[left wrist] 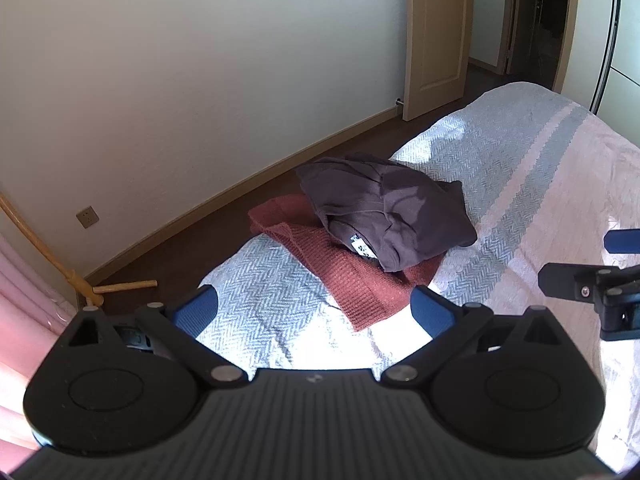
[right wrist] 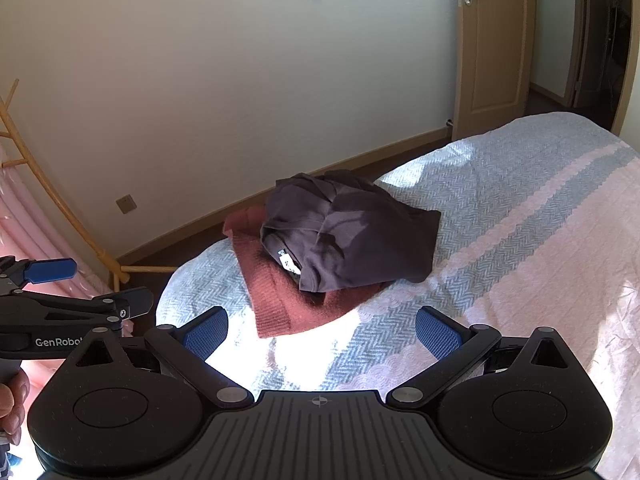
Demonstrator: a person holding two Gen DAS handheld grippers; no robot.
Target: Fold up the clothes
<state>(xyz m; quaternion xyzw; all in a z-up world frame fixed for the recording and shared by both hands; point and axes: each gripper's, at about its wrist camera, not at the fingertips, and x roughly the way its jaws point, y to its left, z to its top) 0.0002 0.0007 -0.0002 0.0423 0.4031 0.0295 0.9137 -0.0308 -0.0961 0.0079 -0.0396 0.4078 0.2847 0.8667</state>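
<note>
Two garments sit stacked at the far left edge of the bed [left wrist: 520, 184]: a dark top [left wrist: 384, 208] lies loosely bundled on a rust knit [left wrist: 360, 280], which is folded flat beneath it and pokes out on the near and left sides. A white label shows at the dark top's neck opening, facing near.

Both tongs stand wide and hold nothing. The left gripper [left wrist: 316, 312] hovers over the striped cover just near of the knit's near corner, pointing down toward the pile. The right gripper [right wrist: 320, 332] hangs beside it to the right, also short of the clothes and touching no cloth.

By my reading, this is the pause before a pick: either the pile is done, or the dark top, rumpled as it is, is about to be taken up and folded properly. If the latter, the next move calls for both grippers to go forward, pinch the top at two separated points such as the shoulders, and lift it clear without dragging the knit.
</note>
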